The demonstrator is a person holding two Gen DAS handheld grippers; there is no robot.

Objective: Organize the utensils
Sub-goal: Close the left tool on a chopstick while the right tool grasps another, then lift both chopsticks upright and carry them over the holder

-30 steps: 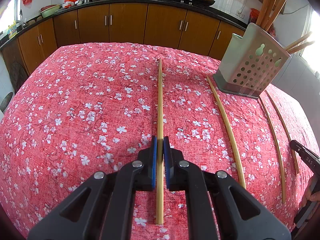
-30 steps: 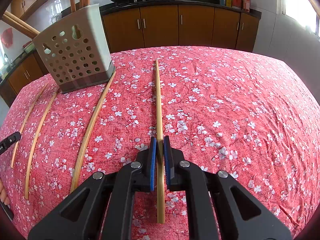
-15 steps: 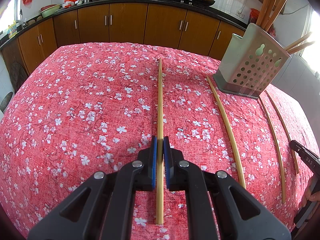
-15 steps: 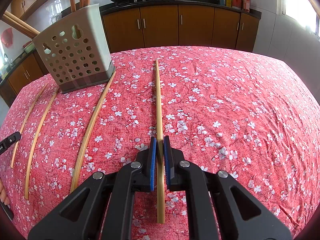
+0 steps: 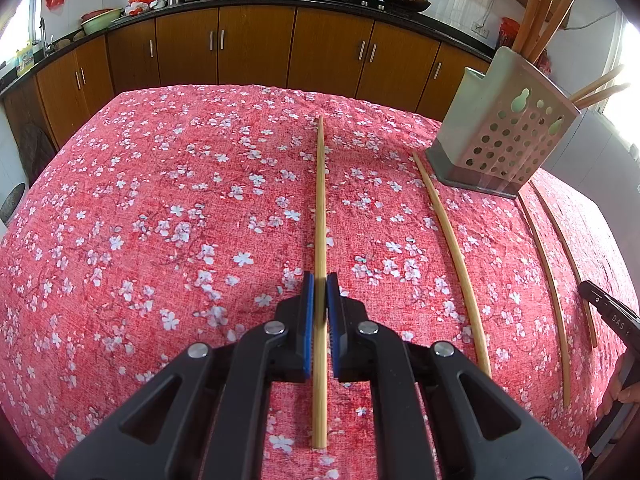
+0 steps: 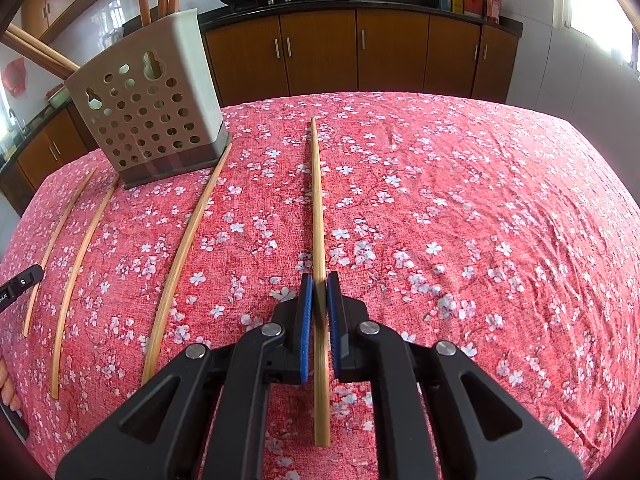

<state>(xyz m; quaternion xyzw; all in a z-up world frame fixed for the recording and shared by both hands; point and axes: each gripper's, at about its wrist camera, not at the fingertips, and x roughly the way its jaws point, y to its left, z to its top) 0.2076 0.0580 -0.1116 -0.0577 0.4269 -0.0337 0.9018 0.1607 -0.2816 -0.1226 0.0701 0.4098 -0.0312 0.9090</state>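
Chopsticks [image 5: 320, 208]: four on cloth, several in holder [image 5: 504, 140]; both grippers [image 5: 319, 286] [image 6: 319, 285] each clamp one.

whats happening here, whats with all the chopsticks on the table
A person is tidying chopsticks into a perforated holder, working a handheld gripper in each hand. The left gripper has its jaws closed around one chopstick lying on the red floral tablecloth; the right gripper grips another chopstick the same way. Three more chopsticks lie loose between them, and several already stand in the holder.
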